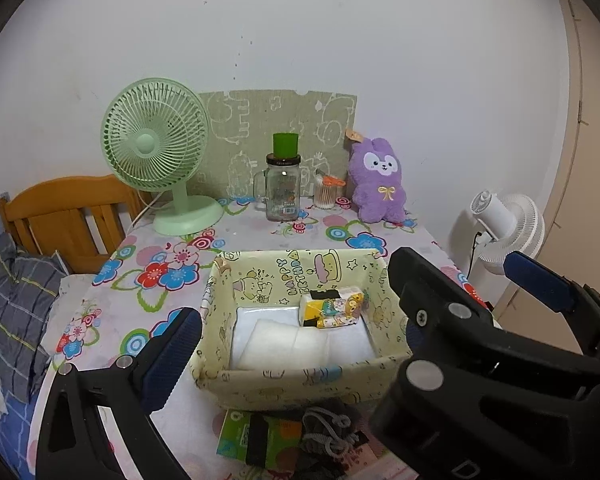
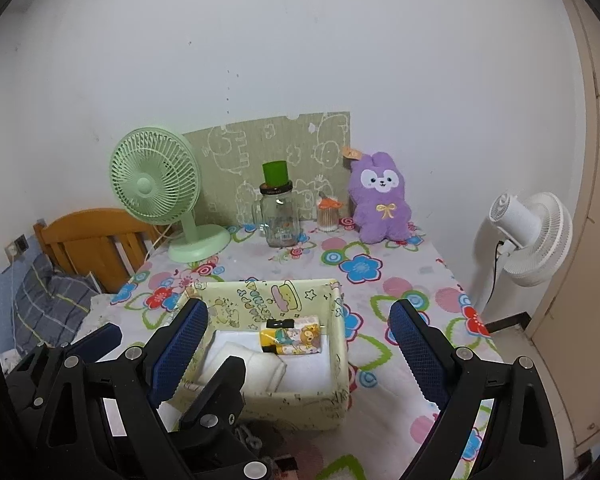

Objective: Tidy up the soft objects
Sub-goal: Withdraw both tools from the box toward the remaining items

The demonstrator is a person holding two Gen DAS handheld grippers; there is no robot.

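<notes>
Item one: my left hand-held gripper [image 1: 296,344], fingers spread wide, pinching nothing, held above the near edge of the bench [image 1: 260,236].

Item two: my right hand-held gripper [image 2: 300,356], likewise spread and empty, beside the left one; its black frame crosses the right of the left wrist view.

Item three: cream fabric basket [image 1: 216,344] printed with cartoons, sitting on the bench's floral cloth near the front edge, between my spread fingers in both views.

Item four, inside the basket: a folded white towel [image 1: 300,346] lying flat on the bottom, and a yellow cartoon tissue pack [image 1: 334,306] resting on it against the far right corner.

Item five: green tissue pack [image 1: 256,436] on the bench just in front of the basket, at the near edge.

Item six: dark grey mesh bundle with a cord [image 1: 328,428], touching the green pack's right side, partly hidden behind my right gripper frame.

Item seven, far edge of the bench along the wall: green desk fan [image 1: 156,152] at the left, glass mug-jar with a green cup on its lid [image 1: 283,188] in the middle, small cotton-swab holder [image 1: 327,194] beside it, purple plush rabbit [image 1: 378,182] upright at the right corner.
</notes>
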